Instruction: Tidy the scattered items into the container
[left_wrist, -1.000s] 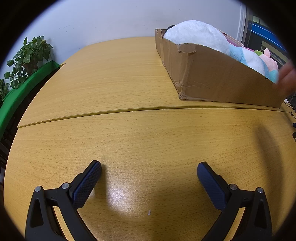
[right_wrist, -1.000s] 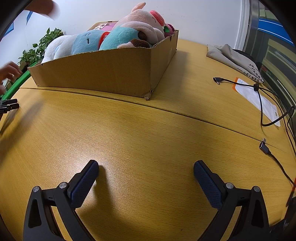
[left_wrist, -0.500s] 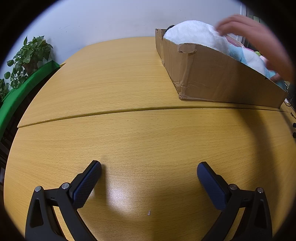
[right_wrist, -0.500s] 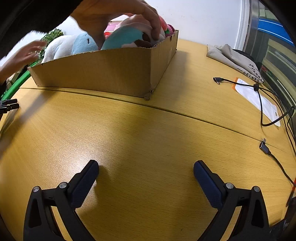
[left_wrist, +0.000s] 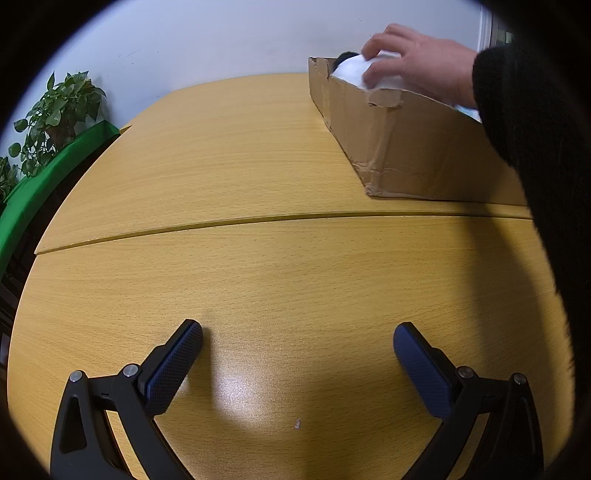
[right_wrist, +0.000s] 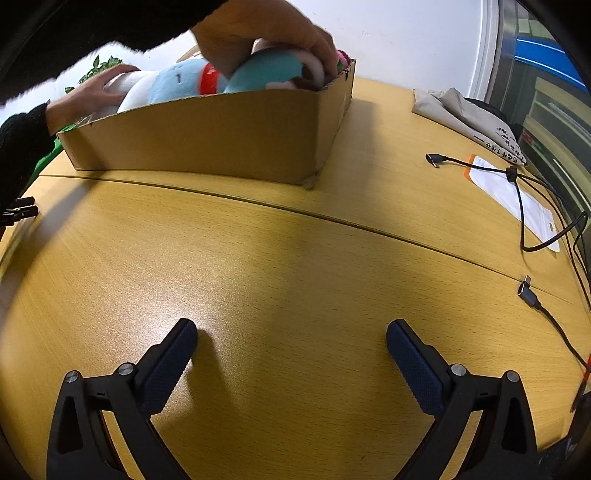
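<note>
A cardboard box (left_wrist: 402, 147) stands on the far side of the wooden table (left_wrist: 258, 277); it also shows in the right wrist view (right_wrist: 221, 136). It holds plush toys: a white one (left_wrist: 351, 70), a light blue one (right_wrist: 177, 79) and a teal one (right_wrist: 269, 70). Two bare hands press on the toys in the box, one on the white plush (left_wrist: 413, 62) and one on the teal plush (right_wrist: 258, 33). My left gripper (left_wrist: 297, 341) is open and empty, low over the table. My right gripper (right_wrist: 291, 339) is open and empty, also low over the table.
A potted plant (left_wrist: 55, 114) and a green edge (left_wrist: 44, 184) stand at the table's left. Black cables (right_wrist: 532, 206), a white packet (right_wrist: 517, 199) and a grey cloth (right_wrist: 469, 114) lie at the right. A seam (left_wrist: 258, 219) runs across the table.
Both grippers have stayed still. The person's hands came into view and now press down on the plush toys in the box; a dark sleeve now covers the box's right part.
</note>
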